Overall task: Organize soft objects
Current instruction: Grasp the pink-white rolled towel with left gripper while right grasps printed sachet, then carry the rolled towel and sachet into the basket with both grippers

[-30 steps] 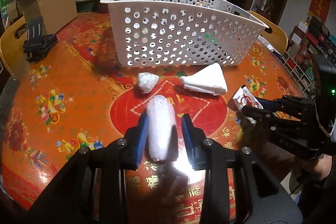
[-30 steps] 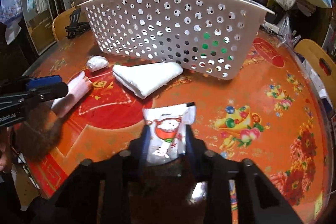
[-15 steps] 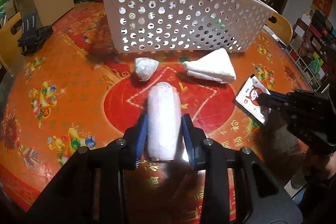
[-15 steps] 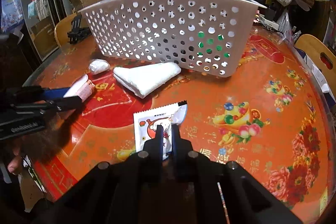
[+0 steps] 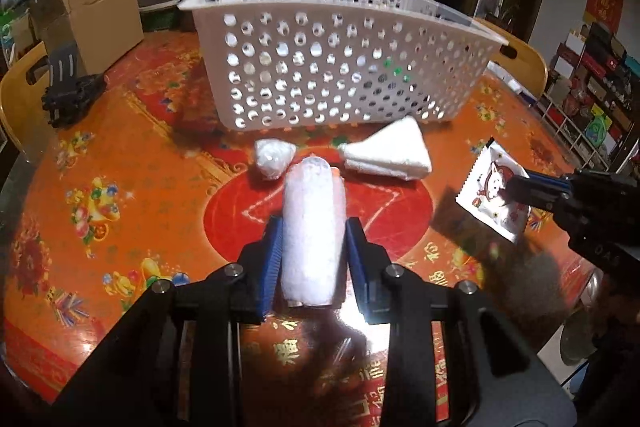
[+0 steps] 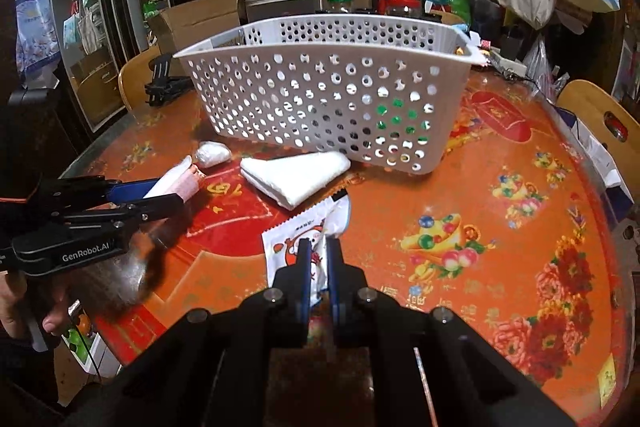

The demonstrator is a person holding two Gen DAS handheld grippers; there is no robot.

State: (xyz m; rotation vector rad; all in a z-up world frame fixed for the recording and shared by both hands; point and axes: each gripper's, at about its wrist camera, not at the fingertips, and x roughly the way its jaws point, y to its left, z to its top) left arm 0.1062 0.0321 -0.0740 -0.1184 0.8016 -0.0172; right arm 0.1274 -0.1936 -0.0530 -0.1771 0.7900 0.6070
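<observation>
My left gripper [image 5: 314,231] is shut on a white rolled cloth [image 5: 313,223] and holds it off the table; the roll also shows in the right wrist view [image 6: 176,183]. My right gripper [image 6: 319,247] is shut on a white snack packet [image 6: 304,239] with a red cartoon print, lifted above the table; the packet also shows in the left wrist view [image 5: 494,189]. A white perforated basket [image 5: 340,55] stands behind. A folded white towel [image 5: 390,153] and a small white wrapped ball [image 5: 272,157] lie on the table in front of the basket.
The round table [image 5: 120,155] has an orange-red flowered cover. A black device [image 5: 68,95] lies at its far left. Cardboard boxes [image 5: 88,15], jars and bags crowd behind the basket. Wooden chairs [image 6: 600,115] stand at the table's sides.
Both grippers have risen with their loads. The right gripper closed on the packet and lifted it; the left lifted the roll. The basket rim now sits lower in both views.
</observation>
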